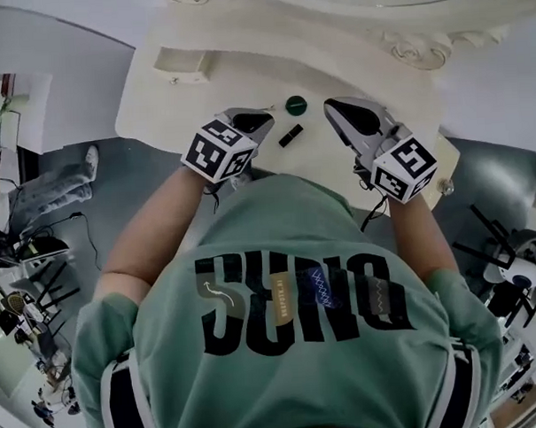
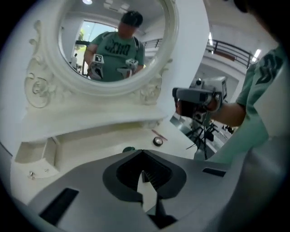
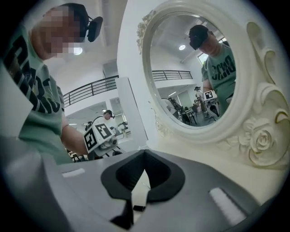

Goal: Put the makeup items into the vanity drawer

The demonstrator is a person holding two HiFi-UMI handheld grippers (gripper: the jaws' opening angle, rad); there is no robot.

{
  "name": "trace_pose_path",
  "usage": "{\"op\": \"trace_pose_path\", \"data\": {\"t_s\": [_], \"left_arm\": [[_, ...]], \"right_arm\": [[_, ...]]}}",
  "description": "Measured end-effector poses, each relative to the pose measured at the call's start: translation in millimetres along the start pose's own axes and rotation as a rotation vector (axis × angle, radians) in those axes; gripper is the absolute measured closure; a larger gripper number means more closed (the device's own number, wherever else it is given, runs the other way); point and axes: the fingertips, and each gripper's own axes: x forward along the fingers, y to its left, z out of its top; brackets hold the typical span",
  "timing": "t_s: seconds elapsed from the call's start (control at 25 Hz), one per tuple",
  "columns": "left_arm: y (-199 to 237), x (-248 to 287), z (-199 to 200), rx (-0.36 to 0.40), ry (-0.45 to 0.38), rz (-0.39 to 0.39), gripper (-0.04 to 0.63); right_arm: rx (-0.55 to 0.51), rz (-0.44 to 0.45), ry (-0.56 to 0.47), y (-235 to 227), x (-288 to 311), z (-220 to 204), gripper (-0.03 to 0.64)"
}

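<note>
The cream vanity top (image 1: 218,87) runs below a carved oval mirror (image 2: 59,50), which reflects the person in the green shirt. In front of the mirror lie a dark green round pot (image 1: 296,104) and, further from the mirror, a black tube (image 1: 290,135). The left gripper (image 1: 257,119) and right gripper (image 1: 334,106) hover either side of these, each with its jaws pressed together on nothing. To the mirror's right sit a small dark round item (image 2: 157,141) and a thin stick (image 2: 159,135). To its left, an open box-shaped compartment (image 1: 180,62). Away from the mirror, the room has a grey floor (image 1: 134,188), tripods (image 1: 495,243) and a balcony railing (image 2: 231,47).
</note>
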Motion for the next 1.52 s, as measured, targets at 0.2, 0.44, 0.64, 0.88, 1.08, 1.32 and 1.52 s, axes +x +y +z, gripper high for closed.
{"op": "trace_pose_path", "data": {"t_s": [0.2,0.44,0.64,0.88,1.08,1.32,1.52], "left_arm": [[-13,76,-11,0.046,0.275,-0.06,0.549],[-11,113,-35,0.035,0.503,-0.073,0.449],[-12,135,-48,-0.017,0.578,-0.073,0.414],[-8,147,-62,0.003,0.636,-0.03,0.436],[-1,148,-62,0.059,0.632,0.001,0.489],[-13,130,-38,0.061,0.487,-0.034,0.495],[2,62,23,-0.055,0.162,-0.048,0.495]], "right_arm": [[0.047,-0.047,-0.01,-23,-23,-23,0.607],[0.123,-0.079,-0.022,-35,-37,-44,0.607],[0.16,-0.103,-0.023,-48,-49,-56,0.607],[0.172,-0.118,-0.024,-55,-56,-58,0.607],[0.179,-0.132,-0.022,-60,-59,-58,0.607],[0.15,-0.12,-0.024,-52,-56,-42,0.607],[0.096,-0.079,-0.025,-42,-33,-18,0.607]]}}
